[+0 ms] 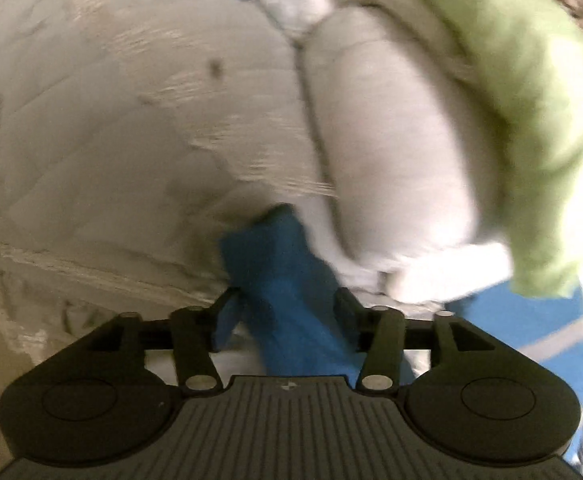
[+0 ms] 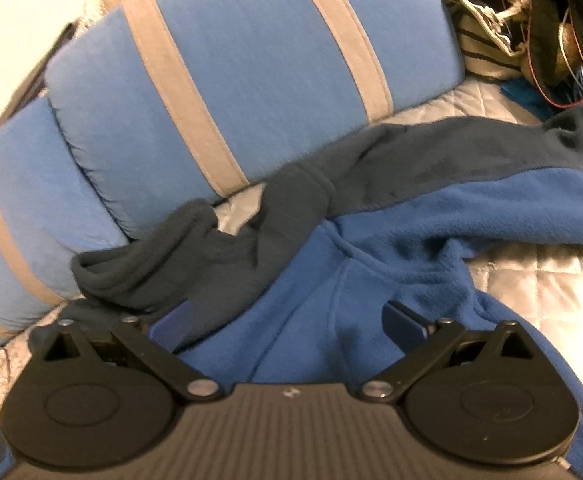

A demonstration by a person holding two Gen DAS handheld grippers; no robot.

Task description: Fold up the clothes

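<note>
A blue fleece top [image 2: 391, 248] with dark navy panels [image 2: 195, 256] lies crumpled on the quilted bed cover [image 2: 531, 280]. My right gripper [image 2: 287, 320] is open, its fingers spread wide just over the blue fleece, holding nothing. In the left wrist view my left gripper [image 1: 287, 300] is shut on a fold of blue fabric [image 1: 279, 264], which rises between the fingers above the grey quilt [image 1: 111, 140]. The view is motion-blurred.
A rolled blue blanket with grey stripes [image 2: 231, 80] lies behind the fleece. A grey pillow roll [image 1: 391, 140] and a light green garment [image 1: 531, 120] lie to the right in the left wrist view. Tangled cables and bags [image 2: 551, 20] sit at the far right.
</note>
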